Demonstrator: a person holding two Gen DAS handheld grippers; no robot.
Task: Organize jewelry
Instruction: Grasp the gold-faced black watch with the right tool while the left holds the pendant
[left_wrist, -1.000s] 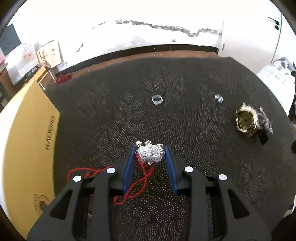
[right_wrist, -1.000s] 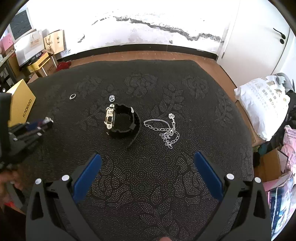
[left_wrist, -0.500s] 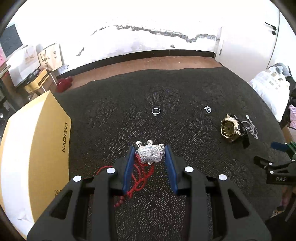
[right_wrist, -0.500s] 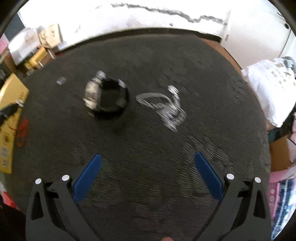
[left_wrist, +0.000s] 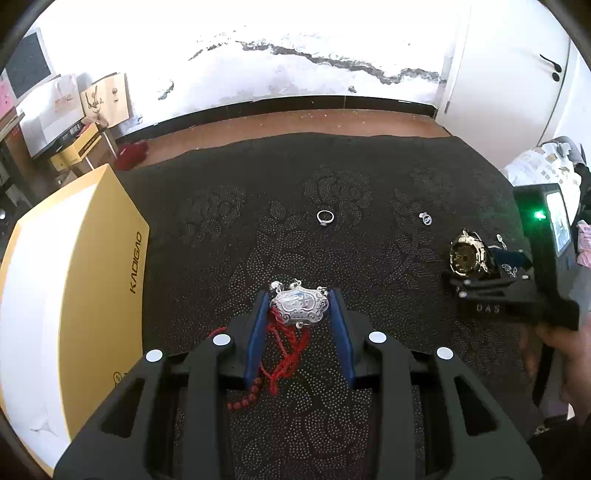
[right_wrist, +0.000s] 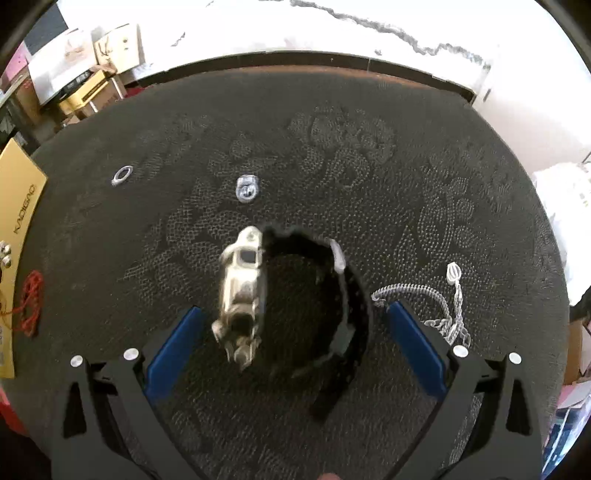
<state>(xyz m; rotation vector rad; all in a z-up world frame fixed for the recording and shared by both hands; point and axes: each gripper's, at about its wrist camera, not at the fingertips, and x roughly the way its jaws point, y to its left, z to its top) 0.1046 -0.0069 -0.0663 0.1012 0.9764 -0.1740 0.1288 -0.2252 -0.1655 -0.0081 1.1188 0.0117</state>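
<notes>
My left gripper (left_wrist: 299, 304) is shut on a silver lock pendant (left_wrist: 299, 305) whose red cord (left_wrist: 286, 349) hangs below, held above the black patterned cloth (left_wrist: 229, 236). My right gripper (right_wrist: 293, 332) is open, its blue fingers on either side of a gold watch with a black strap (right_wrist: 243, 291) that lies on the cloth; the watch also shows in the left wrist view (left_wrist: 466, 254). A silver chain (right_wrist: 443, 302) lies right of the watch, partly under the right finger. Two silver rings (left_wrist: 325, 217) (left_wrist: 425, 218) lie farther back.
A yellow and white box (left_wrist: 70, 295) marked KADIGAO stands at the cloth's left edge. Beyond the cloth are a wooden floor (left_wrist: 295, 118), stacked boxes (left_wrist: 74, 122) at the far left, a white bag (left_wrist: 539, 166) and a white door (left_wrist: 517, 66) at the right.
My right gripper has dropped forward onto the watch, which now sits between its open fingers. My left gripper has risen with the pendant still in it, the cord lifting off the cloth.
</notes>
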